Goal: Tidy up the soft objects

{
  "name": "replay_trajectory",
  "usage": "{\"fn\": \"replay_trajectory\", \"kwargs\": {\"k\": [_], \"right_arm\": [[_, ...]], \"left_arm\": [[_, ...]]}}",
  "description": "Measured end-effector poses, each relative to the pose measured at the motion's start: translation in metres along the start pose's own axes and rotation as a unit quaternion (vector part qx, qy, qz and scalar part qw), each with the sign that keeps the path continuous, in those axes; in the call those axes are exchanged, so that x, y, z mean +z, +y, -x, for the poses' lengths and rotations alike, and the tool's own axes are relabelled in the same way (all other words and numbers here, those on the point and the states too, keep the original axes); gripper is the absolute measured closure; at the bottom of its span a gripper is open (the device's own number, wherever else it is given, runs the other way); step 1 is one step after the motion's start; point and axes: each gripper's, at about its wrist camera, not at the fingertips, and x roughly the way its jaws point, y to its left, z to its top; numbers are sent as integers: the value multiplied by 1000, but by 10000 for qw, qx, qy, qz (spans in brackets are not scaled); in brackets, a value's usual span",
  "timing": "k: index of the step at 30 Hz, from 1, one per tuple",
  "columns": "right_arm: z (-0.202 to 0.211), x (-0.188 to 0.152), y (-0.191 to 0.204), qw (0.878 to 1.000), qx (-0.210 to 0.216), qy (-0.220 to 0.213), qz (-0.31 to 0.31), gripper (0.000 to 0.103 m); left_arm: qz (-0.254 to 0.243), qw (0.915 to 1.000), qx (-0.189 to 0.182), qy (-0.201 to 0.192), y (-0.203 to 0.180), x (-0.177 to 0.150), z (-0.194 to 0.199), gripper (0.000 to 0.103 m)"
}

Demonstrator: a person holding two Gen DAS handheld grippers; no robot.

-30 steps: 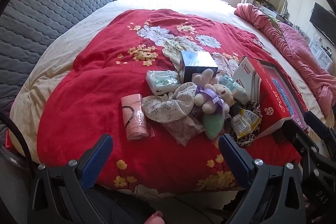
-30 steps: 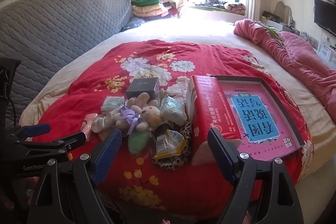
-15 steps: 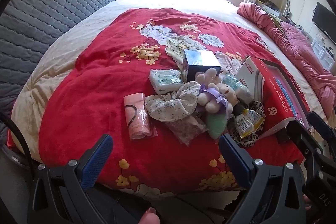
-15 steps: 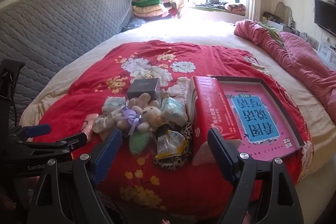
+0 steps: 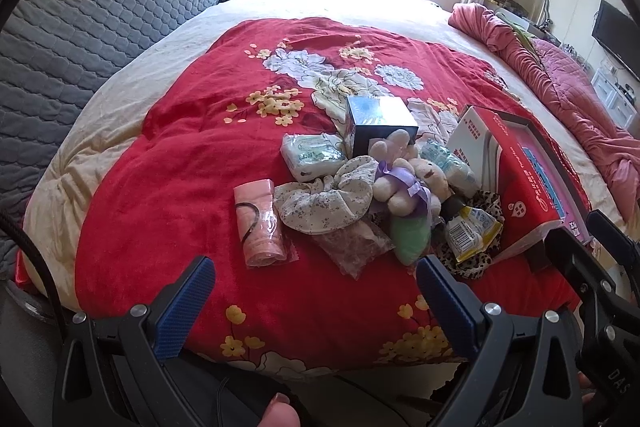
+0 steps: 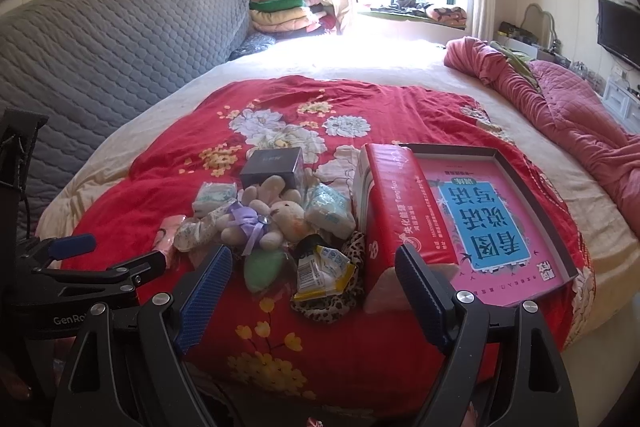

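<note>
Ahead of my left jaws: bare blanket point(image 5: 168, 195), free | past it: pink roll point(image 5: 260, 223), scrunchie point(image 5: 324, 199) | ahead of my right jaws: wrapper point(image 6: 320, 273), red pack point(image 6: 400, 211) block | far right: tray point(image 6: 520, 167) wall.

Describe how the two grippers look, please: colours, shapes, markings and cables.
Both grippers, left gripper and right gripper, have black frames with silver screws and two angled fingers carrying ribbed blue pads. In the right wrist view, the left gripper's side shows white "GenRo" lettering. In the left wrist view, the right gripper's body reads "DAS". A black cable runs at the left edge.
</note>
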Motion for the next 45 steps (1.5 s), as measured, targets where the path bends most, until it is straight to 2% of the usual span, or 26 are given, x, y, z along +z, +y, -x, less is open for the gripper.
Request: {"fn": "replay_trajectory", "kwargs": {"k": [13, 23, 39, 45], "right_arm": [[-1, 0, -1, 10000, 15, 27, -14, 18], [-4, -1, 0, 10000, 50, 52, -6, 18], [-15, -2, 0, 9999, 67, 146, 23, 18], [-27, 0, 4, 9996, 114, 203, 134, 18]], "left_arm": [[143, 9998, -115, -25, 7, 4, 2, 2], [84, 10000, -4, -8, 4, 2, 0, 2], [231, 9996, -170, -19, 14, 5, -4, 2], [498, 9984, -271, 65, 32, 12, -15, 2]]}}
